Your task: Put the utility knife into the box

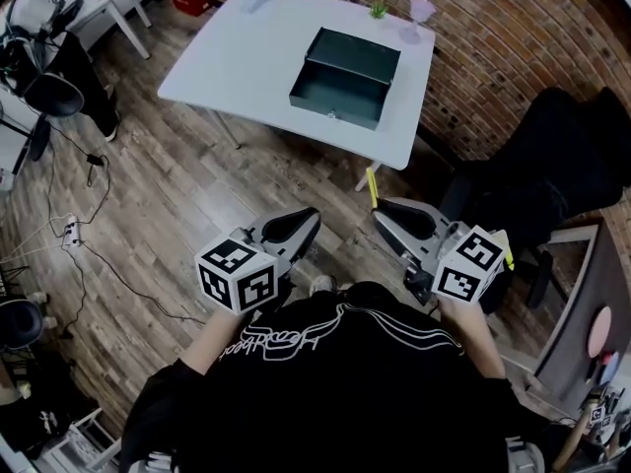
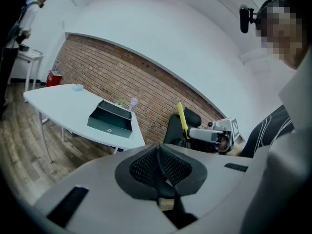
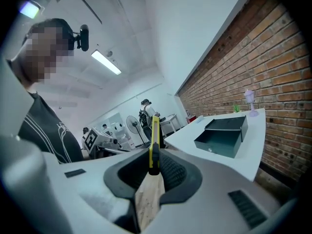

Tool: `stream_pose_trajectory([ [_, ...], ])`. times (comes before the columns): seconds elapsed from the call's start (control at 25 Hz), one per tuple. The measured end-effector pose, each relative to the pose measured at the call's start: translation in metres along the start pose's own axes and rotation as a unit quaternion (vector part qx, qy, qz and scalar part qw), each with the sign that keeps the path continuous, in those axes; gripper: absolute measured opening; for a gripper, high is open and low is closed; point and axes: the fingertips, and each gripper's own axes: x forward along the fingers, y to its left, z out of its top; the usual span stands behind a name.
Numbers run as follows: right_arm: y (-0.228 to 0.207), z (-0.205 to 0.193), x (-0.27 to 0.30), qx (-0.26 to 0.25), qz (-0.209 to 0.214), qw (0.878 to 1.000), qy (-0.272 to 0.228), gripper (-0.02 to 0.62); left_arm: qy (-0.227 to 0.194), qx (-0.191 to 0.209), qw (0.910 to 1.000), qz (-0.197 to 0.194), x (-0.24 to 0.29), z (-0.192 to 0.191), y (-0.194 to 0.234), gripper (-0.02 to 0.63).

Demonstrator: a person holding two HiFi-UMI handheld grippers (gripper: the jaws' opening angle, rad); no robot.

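Observation:
The yellow utility knife [image 1: 372,187] sticks up from my right gripper [image 1: 386,215], whose jaws are shut on its lower end. In the right gripper view the knife [image 3: 154,140] stands upright between the black pads. The dark green metal box [image 1: 345,77] lies open on the white table [image 1: 246,57], well ahead of both grippers and some way off. It also shows as the box [image 3: 222,133] to the right in the right gripper view. My left gripper [image 1: 301,223] hangs beside the right one, its pads [image 2: 170,167] together with nothing between them.
A small green plant [image 1: 378,10] and a pale purple glass [image 1: 421,10] stand at the table's far edge by the brick wall. A black office chair [image 1: 552,175] is at the right. Cables [image 1: 89,235] and a power strip lie on the wooden floor at the left.

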Motion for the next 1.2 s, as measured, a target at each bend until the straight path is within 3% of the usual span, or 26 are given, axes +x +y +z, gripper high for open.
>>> stream_pose_trajectory([
  [0.32, -0.051, 0.01, 0.022, 0.014, -0.001, 1.0, 0.002, 0.069, -0.002, -0.006, 0.9997, 0.026, 0.025, 0.022, 0.033, 0.041],
  [0.76, -0.153, 0.066, 0.088, -0.006, 0.025, 0.999, 0.031, 0.069, -0.01, -0.018, 0.9968, 0.078, 0.087, 0.101, 0.105, 0.041],
  [1.2, -0.239, 0.07, 0.154, -0.074, 0.024, 0.988, 0.135, 0.069, -0.016, -0.018, 0.9941, 0.106, 0.146, 0.16, 0.168, 0.041],
])
